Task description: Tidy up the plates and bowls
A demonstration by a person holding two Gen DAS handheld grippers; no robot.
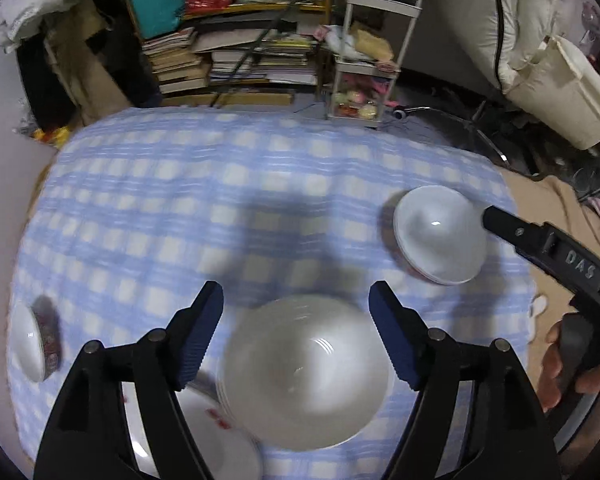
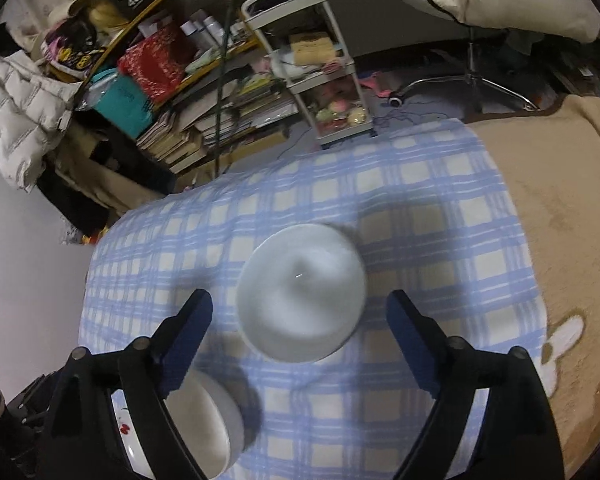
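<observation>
Blue checked cloth [image 1: 180, 200] covers table; cluttered bookshelf behind.

Left gripper [image 1: 296, 332] hovers over cloth, angled down, fingers spread, grasping nothing. Right gripper [image 2: 300, 340] likewise above cloth, fingers spread, empty.

Count, left wrist view: three white bowls, one plate.
- Near bowl [image 1: 306, 372]: below and between left fingertips, not touched.
- Far bowl [image 1: 440, 236]: right of near bowl, between right gripper's fingers, apart from both.
- Third bowl [image 1: 28, 344]: far left of near bowl, at cloth edge.
- Plate [image 1: 216, 432], red print: touching near bowl's left side.

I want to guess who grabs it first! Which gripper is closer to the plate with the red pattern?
Left. The left gripper hovers open almost over the red-patterned plate. The right gripper hangs open farther off, above another white bowl.
</observation>
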